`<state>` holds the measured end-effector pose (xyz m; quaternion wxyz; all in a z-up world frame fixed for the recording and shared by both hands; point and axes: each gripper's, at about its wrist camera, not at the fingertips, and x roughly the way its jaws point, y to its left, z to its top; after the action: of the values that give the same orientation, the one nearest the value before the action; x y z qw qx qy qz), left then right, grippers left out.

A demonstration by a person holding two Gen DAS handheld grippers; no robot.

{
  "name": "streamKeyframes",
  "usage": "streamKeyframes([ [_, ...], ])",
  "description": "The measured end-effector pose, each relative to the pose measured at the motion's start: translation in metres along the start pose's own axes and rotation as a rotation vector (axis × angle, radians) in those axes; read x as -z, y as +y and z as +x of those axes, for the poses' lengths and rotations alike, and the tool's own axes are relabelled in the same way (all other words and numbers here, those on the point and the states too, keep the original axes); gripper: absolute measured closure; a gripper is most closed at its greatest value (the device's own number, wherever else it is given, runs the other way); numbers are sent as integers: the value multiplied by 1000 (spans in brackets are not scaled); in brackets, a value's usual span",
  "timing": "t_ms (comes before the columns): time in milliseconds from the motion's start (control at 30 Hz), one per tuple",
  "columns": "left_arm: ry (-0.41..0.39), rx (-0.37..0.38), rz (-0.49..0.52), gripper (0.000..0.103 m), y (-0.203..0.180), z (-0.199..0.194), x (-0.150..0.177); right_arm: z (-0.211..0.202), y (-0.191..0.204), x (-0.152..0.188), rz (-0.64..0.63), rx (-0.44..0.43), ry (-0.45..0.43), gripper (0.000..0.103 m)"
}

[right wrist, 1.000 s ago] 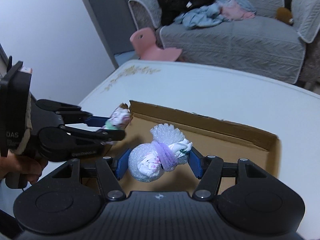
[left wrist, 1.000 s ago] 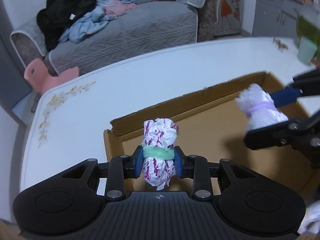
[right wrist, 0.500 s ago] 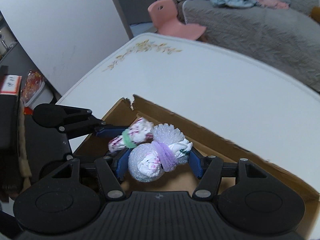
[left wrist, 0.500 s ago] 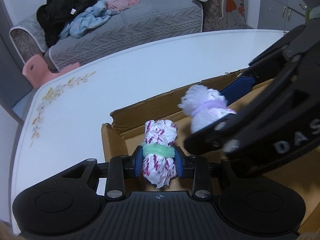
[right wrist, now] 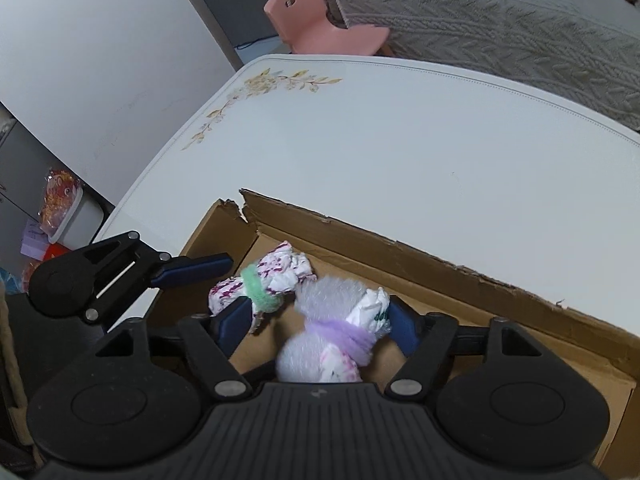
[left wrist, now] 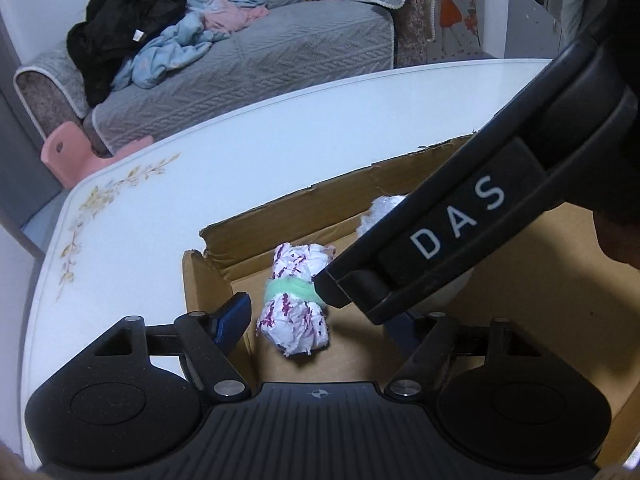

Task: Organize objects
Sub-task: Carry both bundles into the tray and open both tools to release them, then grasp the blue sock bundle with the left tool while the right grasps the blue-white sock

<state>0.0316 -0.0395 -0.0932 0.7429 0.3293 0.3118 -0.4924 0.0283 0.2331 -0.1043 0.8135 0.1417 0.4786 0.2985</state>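
Note:
A white bundle with purple marks and a green band (left wrist: 294,304) lies loose in the near-left corner of the cardboard box (left wrist: 280,216); it also shows in the right wrist view (right wrist: 260,280). My left gripper (left wrist: 320,320) is open around it, jaws spread wide. A bubble-wrap bundle with a purple band (right wrist: 336,340) is blurred between the fingers of my right gripper (right wrist: 316,328), which is open; the bundle seems to be dropping. The right gripper's body (left wrist: 460,232) crosses the left wrist view and hides most of that bundle (left wrist: 380,208).
The box sits on a white table (right wrist: 400,140) with a floral print at its corner. Beyond the table edge stand a grey sofa (left wrist: 240,60) with piled clothes and a pink child's chair (right wrist: 316,20). A cabinet and bags stand at the left (right wrist: 60,208).
Both grippers have opened and let go of their bundles over the box's left corner. The right gripper moved left, close over the left one.

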Motion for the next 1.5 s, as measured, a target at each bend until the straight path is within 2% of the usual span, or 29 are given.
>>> streamKeyframes([
  [233,10,4,-1,24,3,-12,-1,-8,4,-2,36,25,-24,21],
  [400,14,23,-13,24,4,-32,-2,-16,2,-1,77,6,-33,21],
  [533,44,36,-9,23,3,-62,1,-41,5,11,110,19,-57,21],
  [600,69,47,-1,18,5,-82,4,-63,10,22,122,28,-75,21],
  [667,102,60,-8,15,7,-104,9,-89,15,36,132,84,-88,20],
  [733,147,75,-12,14,9,-123,17,-119,21,55,127,129,-100,13],
  [767,165,87,-21,10,11,-132,22,-134,22,66,128,142,-109,10],
  [833,207,101,-94,0,17,-145,35,-163,20,91,152,159,-129,2],
  [933,296,171,-249,1,26,-147,55,-187,7,130,278,179,-132,1],
  [1000,336,229,-348,1,29,-143,69,-189,-2,152,357,198,-118,1],
  [1067,377,271,-400,1,27,-133,79,-181,-9,170,423,212,-99,1],
  [1167,431,276,-425,1,25,-118,84,-153,-16,184,493,197,-35,1],
  [1233,450,279,-465,1,28,-109,85,-133,-18,185,485,202,34,4],
  [1367,483,287,-507,1,28,-94,87,-111,-21,182,489,240,78,6],
  [1500,524,310,-537,1,27,-85,93,-99,-23,183,507,260,90,22],
])
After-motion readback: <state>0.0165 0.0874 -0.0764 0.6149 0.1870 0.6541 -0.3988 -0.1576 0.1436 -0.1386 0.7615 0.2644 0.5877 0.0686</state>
